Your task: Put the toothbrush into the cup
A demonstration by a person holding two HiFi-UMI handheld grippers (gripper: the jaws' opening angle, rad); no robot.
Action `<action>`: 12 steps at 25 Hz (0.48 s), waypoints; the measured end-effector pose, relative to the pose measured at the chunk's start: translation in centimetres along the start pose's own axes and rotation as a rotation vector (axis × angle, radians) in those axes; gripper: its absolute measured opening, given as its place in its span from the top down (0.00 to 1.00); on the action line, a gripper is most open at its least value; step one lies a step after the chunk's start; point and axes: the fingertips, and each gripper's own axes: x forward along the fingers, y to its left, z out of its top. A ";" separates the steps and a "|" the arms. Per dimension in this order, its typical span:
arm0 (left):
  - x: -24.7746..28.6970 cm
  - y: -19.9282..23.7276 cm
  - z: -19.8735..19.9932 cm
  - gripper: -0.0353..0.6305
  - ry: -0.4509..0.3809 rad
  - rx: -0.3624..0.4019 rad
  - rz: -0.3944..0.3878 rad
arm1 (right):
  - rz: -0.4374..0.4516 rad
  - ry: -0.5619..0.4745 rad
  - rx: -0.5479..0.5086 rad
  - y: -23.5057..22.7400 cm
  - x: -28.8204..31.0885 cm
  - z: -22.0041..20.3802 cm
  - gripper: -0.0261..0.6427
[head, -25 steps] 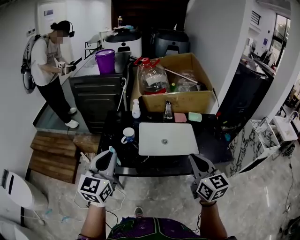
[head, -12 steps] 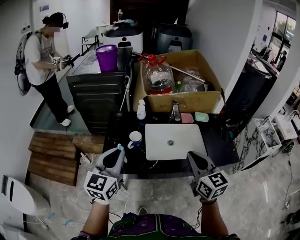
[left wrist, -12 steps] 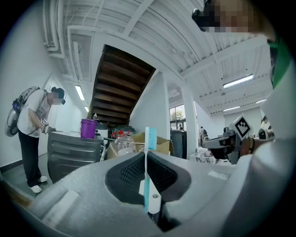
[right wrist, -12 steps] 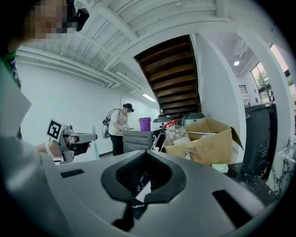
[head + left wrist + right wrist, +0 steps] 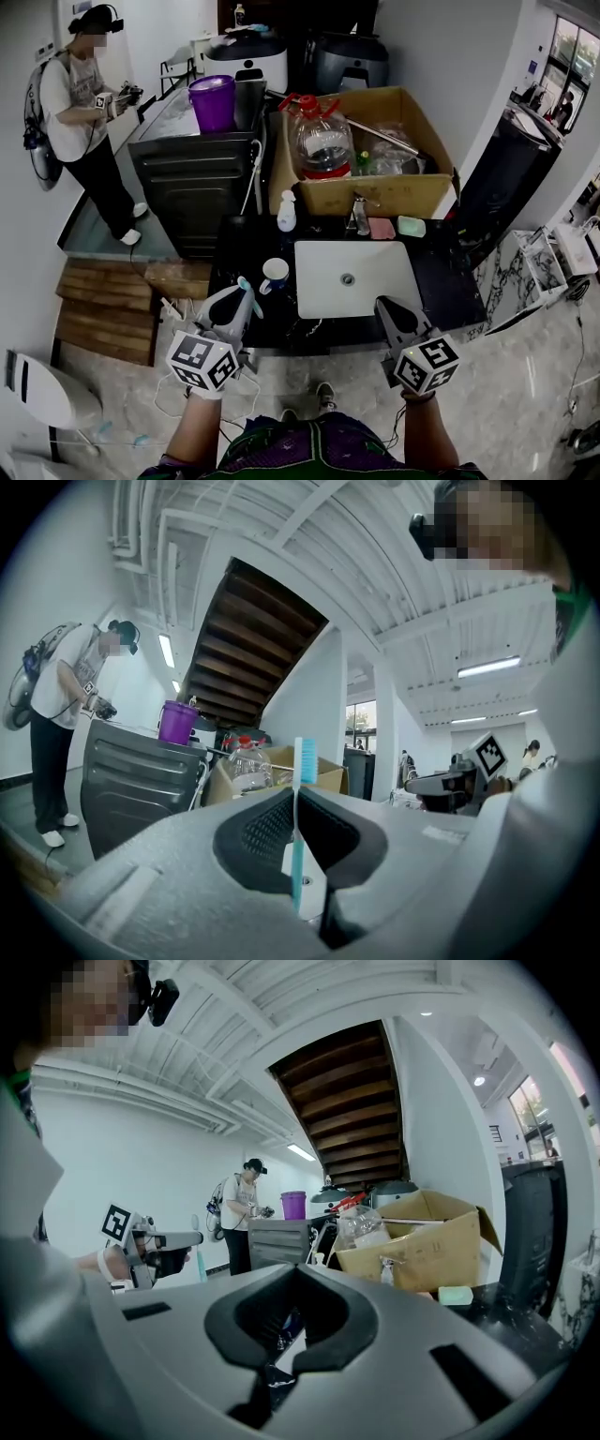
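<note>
A teal toothbrush [image 5: 298, 827] stands upright between the jaws of my left gripper [image 5: 297, 803], bristles at the top. In the head view the left gripper [image 5: 238, 302] sits at the counter's near left edge, with the toothbrush [image 5: 246, 288] poking up from it. A white cup with a blue handle [image 5: 275, 274] stands on the black counter just beyond and right of it. My right gripper [image 5: 391, 317] hovers at the counter's near edge right of the white sink [image 5: 356, 277], jaws closed on nothing [image 5: 292, 1327].
Behind the sink stand a faucet [image 5: 361, 217], a white bottle [image 5: 287, 212], a pink sponge [image 5: 382, 228] and a green soap [image 5: 411, 226]. A cardboard box [image 5: 366, 150] holds a large water jug [image 5: 322, 139]. A person [image 5: 80, 103] stands far left by a cabinet with a purple bucket [image 5: 214, 101].
The view has closed in on the counter. My left gripper with the toothbrush has come nearer to the cup. The right gripper has stayed at the counter's front edge.
</note>
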 end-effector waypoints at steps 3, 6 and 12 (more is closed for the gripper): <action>0.8 0.5 -0.3 0.91 0.004 -0.005 0.015 | 0.011 0.000 0.004 -0.7 1.4 -0.1 0.97; 1.6 0.8 -0.3 0.91 0.006 -0.003 0.031 | 0.039 -0.003 0.004 -1.3 3.3 0.1 0.96; 3.6 1.4 -0.1 0.91 0.009 0.009 0.074 | 0.128 -0.022 -0.012 -2.0 6.5 1.4 0.96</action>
